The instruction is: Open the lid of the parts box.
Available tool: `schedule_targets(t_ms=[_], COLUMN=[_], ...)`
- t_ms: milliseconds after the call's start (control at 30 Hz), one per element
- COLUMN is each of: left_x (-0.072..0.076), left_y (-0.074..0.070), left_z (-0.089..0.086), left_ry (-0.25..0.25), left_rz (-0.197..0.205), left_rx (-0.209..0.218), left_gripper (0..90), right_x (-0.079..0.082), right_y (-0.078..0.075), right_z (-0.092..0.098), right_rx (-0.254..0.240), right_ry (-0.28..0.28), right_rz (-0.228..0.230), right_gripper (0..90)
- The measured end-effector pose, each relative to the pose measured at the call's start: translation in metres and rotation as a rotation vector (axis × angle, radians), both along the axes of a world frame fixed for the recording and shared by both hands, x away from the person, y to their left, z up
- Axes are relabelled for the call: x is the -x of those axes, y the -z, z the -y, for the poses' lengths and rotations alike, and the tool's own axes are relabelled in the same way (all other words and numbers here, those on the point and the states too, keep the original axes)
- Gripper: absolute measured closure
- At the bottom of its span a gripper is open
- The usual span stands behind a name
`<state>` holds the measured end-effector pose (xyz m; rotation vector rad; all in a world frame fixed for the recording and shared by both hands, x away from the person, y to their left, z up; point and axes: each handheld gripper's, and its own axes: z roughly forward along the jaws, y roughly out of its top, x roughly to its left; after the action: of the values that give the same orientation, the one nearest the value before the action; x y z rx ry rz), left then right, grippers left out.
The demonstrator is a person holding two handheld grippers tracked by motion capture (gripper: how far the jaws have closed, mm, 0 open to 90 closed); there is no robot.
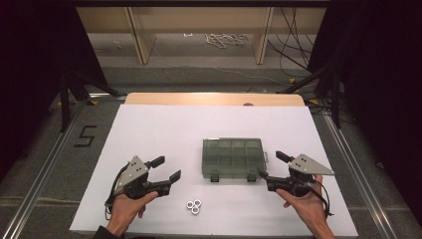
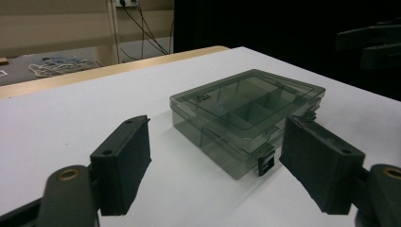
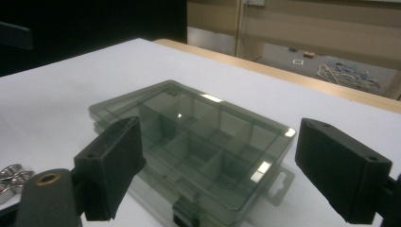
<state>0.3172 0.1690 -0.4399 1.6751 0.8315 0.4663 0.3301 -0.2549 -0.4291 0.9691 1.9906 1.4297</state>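
Note:
A closed, smoky-clear compartment box lies in the middle of the white table top, its two latches facing me. My left gripper rests to the left of the box, open, with nothing between its jaws. In the left gripper view the box lies ahead of the spread left gripper, apart from it. My right gripper is open at the box's front right corner. In the right gripper view the box sits close in front of the right gripper, whose jaws touch nothing.
Three small metal rings lie together near the front edge, between my hands; the rings also sit at the left edge of the right gripper view. The white sheet covers a wooden table. Cables lie on the floor beyond.

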Motion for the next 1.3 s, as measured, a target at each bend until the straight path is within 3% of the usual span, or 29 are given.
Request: schedule_targets(t_ms=[100,167,367,400,500,533,633,700,733,800,833,933,1067,1200,1300], left_x=[-0.003,-0.009,-0.023,-0.028,-0.033,-0.037,-0.041,-0.045,-0.049,-0.051,-0.052,-0.056,-0.06,-0.063,-0.065], left_y=[0.001,0.004,0.01,0.012,0.015,0.017,0.017,0.018,0.019,0.02,0.021,0.025,0.03,0.035,0.038], left_z=[0.005,0.011,0.021,0.025,0.029,0.033,0.036,0.039,0.041,0.042,0.044,0.049,0.051,0.053,0.054], left_ry=[0.008,0.008,0.004,0.016,0.022,0.035,0.049,0.052,0.07,0.075,0.083,0.099,0.095,0.113,0.135], left_rz=[-0.001,-0.002,-0.036,-0.038,-0.053,-0.06,-0.056,-0.051,-0.06,-0.059,-0.059,-0.049,-0.075,-0.1,-0.117], left_rx=[-0.012,-0.051,-0.061,-0.08,-0.094,-0.107,-0.125,-0.146,-0.152,-0.163,-0.177,-0.237,-0.248,-0.262,-0.314], left_gripper=[25.7,26.3,28.9,34.3,40.9,43.9,51.9,60.4,69.0,74.5,74.5,82.6,89.5,89.8,89.9], right_x=[-0.008,-0.013,-0.023,-0.027,-0.029,-0.03,-0.033,-0.035,-0.038,-0.04,-0.04,-0.044,-0.046,-0.048,-0.049], right_y=[0.0,0.0,0.004,0.006,0.008,0.007,0.009,0.011,0.013,0.013,0.014,0.018,0.02,0.023,0.026], right_z=[0.007,0.009,0.015,0.015,0.016,0.018,0.018,0.019,0.02,0.021,0.022,0.024,0.028,0.031,0.032], right_rx=[0.01,0.003,0.039,0.047,0.059,0.098,0.085,0.098,0.1,0.109,0.118,0.157,0.184,0.216,0.243], right_ry=[0.001,0.004,-0.003,-0.022,-0.029,-0.038,-0.038,-0.044,-0.052,-0.052,-0.055,-0.049,-0.039,-0.04,-0.048], right_rz=[-0.009,-0.008,-0.049,-0.064,-0.08,-0.102,-0.094,-0.102,-0.118,-0.115,-0.138,-0.133,-0.153,-0.18,-0.209], right_gripper=[19.8,21.0,27.5,35.8,38.3,44.8,51.3,56.0,63.1,65.1,68.1,77.0,84.0,88.9,90.0])
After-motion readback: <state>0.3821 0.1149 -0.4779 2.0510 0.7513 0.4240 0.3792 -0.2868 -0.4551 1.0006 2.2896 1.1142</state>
